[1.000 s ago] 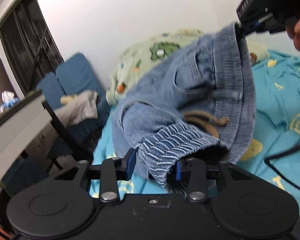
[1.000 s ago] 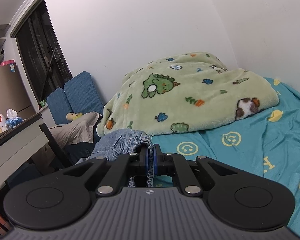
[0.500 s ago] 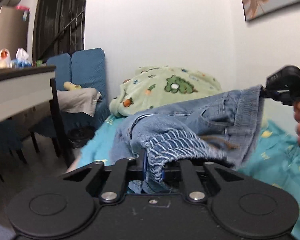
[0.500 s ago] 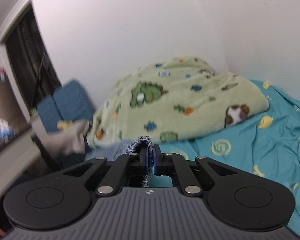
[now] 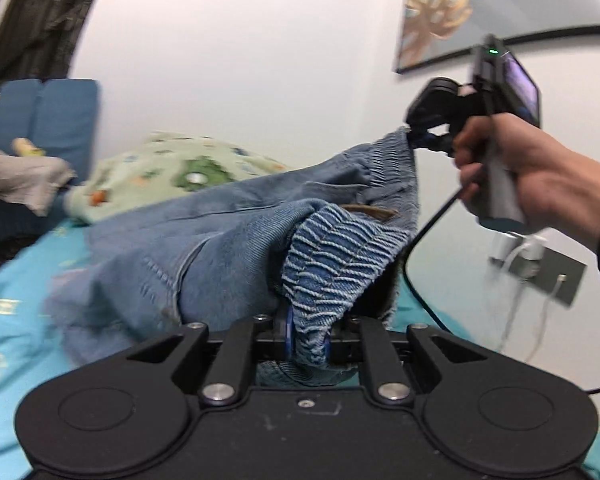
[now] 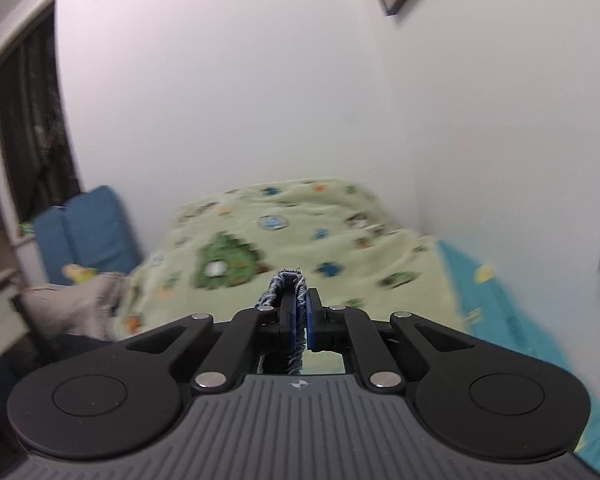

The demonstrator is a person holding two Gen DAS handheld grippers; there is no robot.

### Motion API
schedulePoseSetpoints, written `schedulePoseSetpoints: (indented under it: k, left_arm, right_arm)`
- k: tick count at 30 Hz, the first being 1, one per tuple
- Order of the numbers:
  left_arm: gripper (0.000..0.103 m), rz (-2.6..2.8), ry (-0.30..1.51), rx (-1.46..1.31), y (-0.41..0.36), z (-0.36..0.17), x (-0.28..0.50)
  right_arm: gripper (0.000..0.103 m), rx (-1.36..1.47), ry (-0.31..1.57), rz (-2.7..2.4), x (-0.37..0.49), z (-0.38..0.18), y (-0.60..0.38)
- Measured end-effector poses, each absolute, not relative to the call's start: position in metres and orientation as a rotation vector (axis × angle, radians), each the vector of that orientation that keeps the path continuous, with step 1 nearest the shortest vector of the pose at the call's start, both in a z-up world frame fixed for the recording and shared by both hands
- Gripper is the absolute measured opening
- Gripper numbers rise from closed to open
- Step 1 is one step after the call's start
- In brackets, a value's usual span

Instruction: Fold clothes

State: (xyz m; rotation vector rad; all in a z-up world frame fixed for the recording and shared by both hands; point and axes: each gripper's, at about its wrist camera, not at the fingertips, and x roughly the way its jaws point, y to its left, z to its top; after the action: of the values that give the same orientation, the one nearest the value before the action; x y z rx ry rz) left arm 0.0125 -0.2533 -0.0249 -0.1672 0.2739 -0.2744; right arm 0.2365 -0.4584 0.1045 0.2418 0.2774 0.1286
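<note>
- Fingers on my left gripper (image 5: 308, 344) are now clamped on the ribbed elastic waistband of the denim shorts (image 5: 228, 248); a second ago they stood open around that band, and they have closed onto it since, with the gathered fabric bunched between the pads.
- Fingers on my right gripper (image 6: 300, 320) are pinched tight on a thin fold of the same waistband, as they were a second ago; from the left wrist view I see that gripper (image 5: 420, 138) holding the far end of the band, up and to the right of my left fingers, with the person's hand (image 5: 540, 176) around its handle.
- Between the two pairs of fingers the waistband now runs as a raised line, and the body of the shorts hangs away to the left of my left fingers, over the teal bed sheet (image 5: 16, 320). Whether the lowest edge touches the sheet I cannot tell.
- Both views are blurred and show more wall than a second ago, so I read both hands as lifting and swinging the garment.
- Beyond the fingers lies the green dinosaur blanket (image 6: 284, 240), well apart from the shorts.
- For the task, I judge this as the change from a one-handed hold to a two-point hold: the shorts can be shaken out and laid flat on the bed before any fold. No fold is made yet.
</note>
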Motion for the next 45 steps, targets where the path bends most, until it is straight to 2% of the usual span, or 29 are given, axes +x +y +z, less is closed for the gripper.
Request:
schedulePoseSetpoints:
  k: [6, 12, 16, 17, 19, 20, 22, 23, 25, 36, 45]
  left_arm:
    - [0.012, -0.366, 0.332, -0.169, -0.336, -0.063, 0.074]
    - [0.013, -0.415, 0.480, -0.122, -0.384, -0.127, 0.127]
    - [0.017, -0.439, 0.495, -0.093, -0.381, -0.146, 0.135]
    - [0.021, -0.451, 0.499, -0.090, -0.379, -0.144, 0.135]
    - [0.027, -0.474, 0.509, -0.085, -0.375, -0.138, 0.134]
    - [0.031, -0.486, 0.514, -0.081, -0.373, -0.134, 0.131]
    - [0.038, -0.514, 0.514, -0.081, -0.371, -0.127, 0.122]
    - [0.047, -0.527, 0.507, -0.074, -0.371, -0.123, 0.116]
    - [0.056, -0.559, 0.507, -0.076, -0.364, -0.112, 0.102]
    - [0.056, -0.595, 0.445, -0.030, -0.293, -0.034, 0.028]
    - [0.056, -0.495, 0.436, -0.009, -0.193, 0.014, 0.023]
  right_arm:
    - [0.004, 0.180, 0.327, 0.005, 0.286, 0.070, -0.531]
    - [0.004, 0.125, 0.460, -0.075, 0.327, -0.025, -0.580]
    - [0.005, 0.138, 0.528, -0.116, 0.336, -0.084, -0.597]
    - [0.005, 0.147, 0.533, -0.125, 0.337, -0.092, -0.600]
    - [0.012, 0.176, 0.531, -0.137, 0.336, -0.098, -0.609]
    - [0.013, 0.178, 0.528, -0.148, 0.333, -0.098, -0.610]
    - [0.043, 0.169, 0.536, -0.182, 0.328, -0.093, -0.610]
    - [0.047, 0.158, 0.536, -0.204, 0.322, -0.088, -0.609]
    - [0.048, 0.140, 0.534, -0.209, 0.310, -0.080, -0.609]
    - [0.050, 0.150, 0.477, -0.179, 0.225, -0.013, -0.568]
    - [0.050, 0.298, 0.463, -0.010, 0.160, 0.014, -0.470]
